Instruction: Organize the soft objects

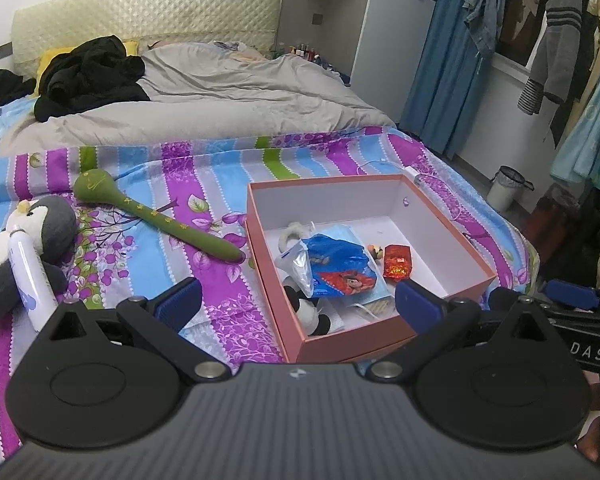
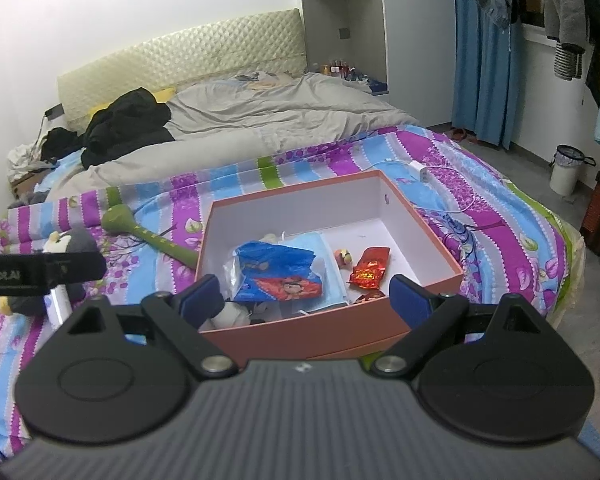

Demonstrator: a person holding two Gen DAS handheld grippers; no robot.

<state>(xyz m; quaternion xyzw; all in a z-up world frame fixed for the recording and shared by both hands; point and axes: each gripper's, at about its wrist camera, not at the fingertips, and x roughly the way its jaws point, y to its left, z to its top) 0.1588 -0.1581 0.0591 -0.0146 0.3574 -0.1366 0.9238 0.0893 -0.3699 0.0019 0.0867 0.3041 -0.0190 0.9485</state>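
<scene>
One open box (image 1: pixel 276 280) on the striped bedspread (image 1: pixel 220 280), holding a blue bag (image 1: pixel 340 264) and red packet (image 1: pixel 398 262). Left of it, one green plush stick (image 1: pixel 160 216), long axis running diagonally toward the box, and one penguin (image 1: pixel 40 236). Left gripper (image 1: pixel 296 300) and right gripper (image 2: pixel 306 298): jaws wide, empty.

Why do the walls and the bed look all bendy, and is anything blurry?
Left wrist view: the fisheye lens bows the bed and cupboard; the orange box looks sharp, and the room light is soft with no hard shadows. Right wrist view: same bending, dark corners, the headboard slightly hazy; both claws look crisp.
</scene>
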